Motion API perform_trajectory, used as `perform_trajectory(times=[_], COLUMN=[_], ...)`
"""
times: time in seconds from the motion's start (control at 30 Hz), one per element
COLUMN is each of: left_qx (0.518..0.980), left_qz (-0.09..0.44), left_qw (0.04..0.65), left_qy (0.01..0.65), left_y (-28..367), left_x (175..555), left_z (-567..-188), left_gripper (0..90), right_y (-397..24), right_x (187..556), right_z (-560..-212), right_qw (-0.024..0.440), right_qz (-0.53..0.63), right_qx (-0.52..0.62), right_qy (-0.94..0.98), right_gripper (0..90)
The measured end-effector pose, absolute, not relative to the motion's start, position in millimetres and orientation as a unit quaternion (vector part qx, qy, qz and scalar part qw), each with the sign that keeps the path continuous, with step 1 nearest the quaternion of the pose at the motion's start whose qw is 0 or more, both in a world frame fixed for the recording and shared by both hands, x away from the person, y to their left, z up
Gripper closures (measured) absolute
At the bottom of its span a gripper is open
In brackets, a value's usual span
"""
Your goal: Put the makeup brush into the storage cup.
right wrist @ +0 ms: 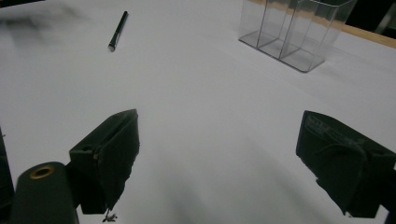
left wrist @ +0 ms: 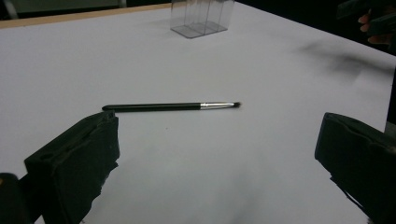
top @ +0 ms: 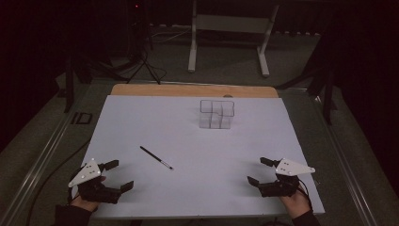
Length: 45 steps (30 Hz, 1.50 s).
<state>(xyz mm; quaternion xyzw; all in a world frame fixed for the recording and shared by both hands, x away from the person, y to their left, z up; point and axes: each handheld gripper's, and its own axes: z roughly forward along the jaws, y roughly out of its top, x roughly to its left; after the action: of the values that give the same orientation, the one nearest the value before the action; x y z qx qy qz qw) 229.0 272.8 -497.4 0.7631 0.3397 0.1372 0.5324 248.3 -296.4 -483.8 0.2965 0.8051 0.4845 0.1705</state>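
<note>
We are holding the left gripper [top: 116,175] lower left and the right gripper [top: 257,171] lower right, jaws spread, brush [top: 156,157] lying between, clear organizer [top: 216,114] above centre.

A: The high view looked down and forward over the table [top: 141,197].

B: Each gripper view sat low behind wide-spread jaws; both shared the brush [left wrist: 170,107] and clear organizer [right wrist: 294,32] ahead.

The table [top: 141,122] is covered in a matt white, paper-like sheet — bare wood shows at its far edge. The organiser [top: 216,114] is clear glossy plastic. The brush [left wrist: 170,107] has a black handle and shiny metal ferrule — gripper jaws look matt black.
</note>
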Motion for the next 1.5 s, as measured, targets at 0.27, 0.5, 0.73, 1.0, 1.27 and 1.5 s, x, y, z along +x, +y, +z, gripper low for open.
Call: perform_trajectory(times=[0.27,0.5,0.73,1.0,1.27,1.5], left_qx=[0.764,0.761,0.785,0.811,0.837,0.855], left_qz=[0.134,0.110,0.098,0.112,0.106,0.096], left_qw=[0.531,0.532,0.512,0.490,0.459,0.437], left_qy=[0.341,0.355,0.334,0.299,0.277,0.264], left_y=[276.2,278.2,279.2,276.3,269.8,270.7], left_x=[228.8,227.6,230.5,239.8,257.7,279.8], left_z=[-497.6,-486.6,-469.9,-463.5,-454.0,-450.5], left_gripper=[1.0,1.0,0.9,0.9,1.0,1.0], right_y=[-297.3,-298.2,-296.0,-294.2,-293.7,-292.8], right_x=[247.1,247.1,247.3,247.6,247.6,247.5], right_z=[-483.0,-482.5,-480.8,-479.6,-479.0,-478.7], right_qw=[0.172,0.178,0.180,0.174,0.172,0.172], right_qz=[0.485,0.483,0.486,0.500,0.503,0.503], right_qx=[0.297,0.298,0.296,0.287,0.288,0.285], right_qy=[0.804,0.804,0.802,0.798,0.797,0.798], right_gripper=[13.4,13.4,13.4,13.4,13.4,13.4])
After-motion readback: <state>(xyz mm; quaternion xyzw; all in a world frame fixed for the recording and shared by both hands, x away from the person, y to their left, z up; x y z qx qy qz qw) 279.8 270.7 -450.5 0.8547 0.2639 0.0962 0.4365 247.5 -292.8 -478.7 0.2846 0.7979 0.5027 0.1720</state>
